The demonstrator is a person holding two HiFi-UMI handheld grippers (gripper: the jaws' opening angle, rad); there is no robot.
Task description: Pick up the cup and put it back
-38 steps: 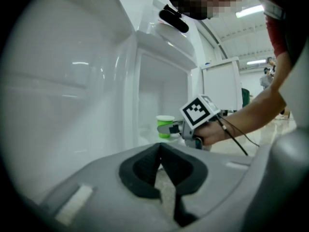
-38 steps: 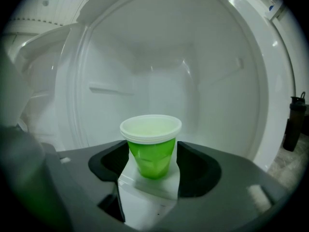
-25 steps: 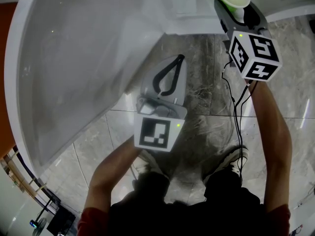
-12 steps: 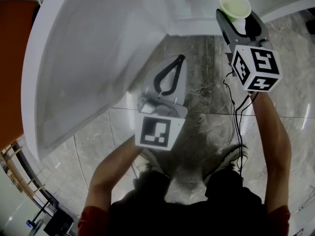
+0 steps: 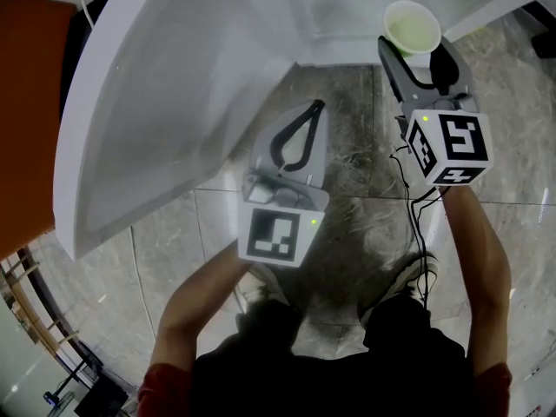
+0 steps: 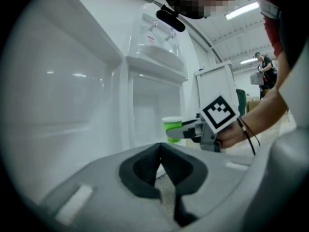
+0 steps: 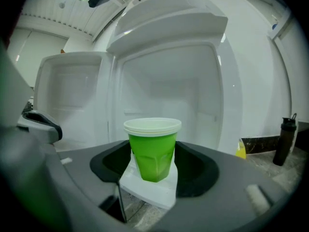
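A green cup [image 7: 153, 149] with a white rim stands upright between the jaws of my right gripper [image 7: 153, 166], which is shut on it and holds it in the air. In the head view the cup [image 5: 413, 26] shows from above at the top right, in my right gripper [image 5: 417, 49], at the front edge of the open white cabinet [image 5: 174, 76]. My left gripper [image 5: 316, 105] hangs lower and to the left over the floor, shut and empty. In the left gripper view its pads meet at my left gripper [image 6: 161, 152], and the cup [image 6: 172, 128] shows beyond them.
The white cabinet [image 7: 169, 81] stands open ahead, with its door [image 7: 72, 100] swung to the left. A black bottle [image 7: 285, 139] and a yellow thing [image 7: 240, 149] stand on a dark counter at the right. Grey marble floor [image 5: 347, 155] lies below. A cable [image 5: 415, 215] hangs from the right gripper.
My right gripper has drawn back toward the person with the cup in it, away from the cabinet. The left gripper has hardly shifted in the picture.
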